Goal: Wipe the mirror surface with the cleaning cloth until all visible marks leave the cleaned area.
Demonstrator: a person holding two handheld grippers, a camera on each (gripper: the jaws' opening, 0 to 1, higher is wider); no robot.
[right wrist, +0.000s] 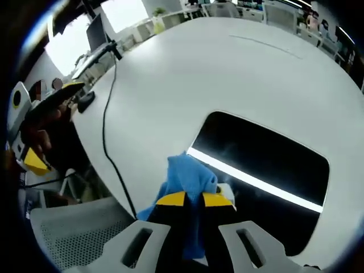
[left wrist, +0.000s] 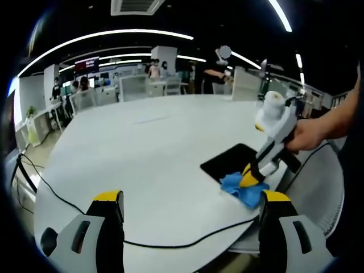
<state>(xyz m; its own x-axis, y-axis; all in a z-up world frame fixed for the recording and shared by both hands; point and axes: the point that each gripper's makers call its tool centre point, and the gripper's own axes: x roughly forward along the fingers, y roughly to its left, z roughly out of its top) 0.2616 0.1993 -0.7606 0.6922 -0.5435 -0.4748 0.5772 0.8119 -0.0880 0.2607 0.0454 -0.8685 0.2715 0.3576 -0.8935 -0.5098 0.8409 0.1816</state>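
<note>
The right tongs (right wrist: 193,200) are clamped on a blue cleaning cloth (right wrist: 187,176), pressing it on the near corner of the dark rectangular mirror (right wrist: 267,159), which lies flat on the white counter (right wrist: 170,85). The left tongs (left wrist: 190,205) gape wide, holding nothing, above a black cable (left wrist: 170,245).

A black cable (left wrist: 170,245) is trailing across the white table (left wrist: 153,148), a mesh chair (right wrist: 74,236) is sitting beside it, and people (left wrist: 154,69) are standing far behind.

Large round white table (left wrist: 148,153) carrying a flat dark rectangular mirror (right wrist: 267,165), crumpled blue cleaning cloth (right wrist: 190,176) and thin black cable (left wrist: 170,245).
</note>
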